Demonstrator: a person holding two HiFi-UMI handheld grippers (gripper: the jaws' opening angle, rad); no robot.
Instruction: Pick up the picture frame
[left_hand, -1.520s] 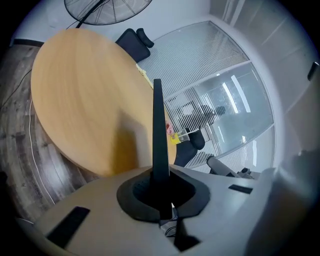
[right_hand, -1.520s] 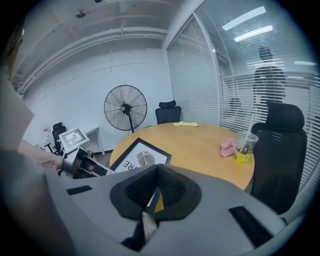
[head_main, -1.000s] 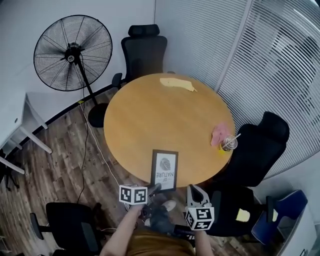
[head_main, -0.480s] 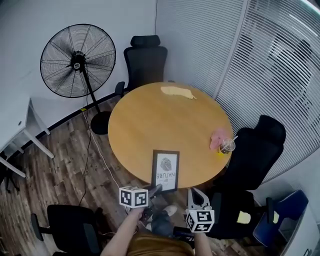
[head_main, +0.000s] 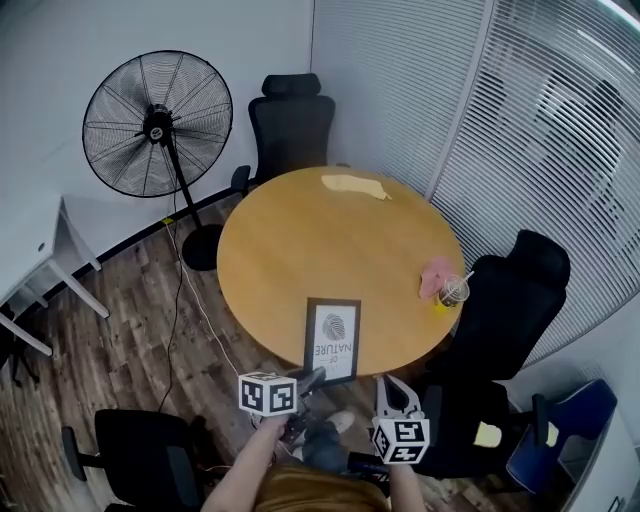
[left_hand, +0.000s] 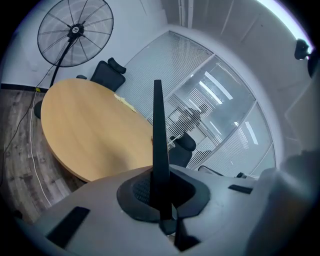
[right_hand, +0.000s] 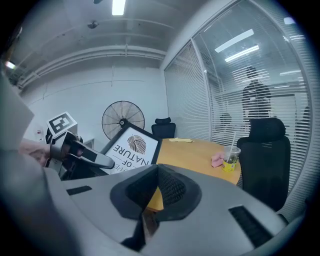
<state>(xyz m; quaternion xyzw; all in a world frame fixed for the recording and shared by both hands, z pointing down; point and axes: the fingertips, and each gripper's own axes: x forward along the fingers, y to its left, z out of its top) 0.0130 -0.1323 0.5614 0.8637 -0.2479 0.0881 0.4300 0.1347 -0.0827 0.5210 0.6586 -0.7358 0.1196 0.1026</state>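
The black picture frame (head_main: 330, 338), with a leaf print and the words "OF NATURE", is at the near edge of the round wooden table (head_main: 300, 250). My left gripper (head_main: 314, 377) is shut on its near edge. In the left gripper view the frame (left_hand: 158, 130) shows edge-on as a thin black blade rising from the shut jaws. In the right gripper view the frame (right_hand: 131, 147) stands tilted up above the tabletop, with the left gripper (right_hand: 87, 156) at its lower left. My right gripper (head_main: 392, 390) hangs shut and holds nothing, to the right of the frame, just off the table's edge.
A plastic cup with a straw (head_main: 456, 290) and a pink cloth (head_main: 437, 270) sit at the table's right edge, and a yellow cloth (head_main: 355, 184) at the far side. Black office chairs (head_main: 290, 115) (head_main: 515, 300) ring the table. A floor fan (head_main: 158, 118) stands at the back left.
The view has shifted, so the table and fan sit lower in the picture. Both grippers keep their places at the frame's near edge, the left still closed on it.
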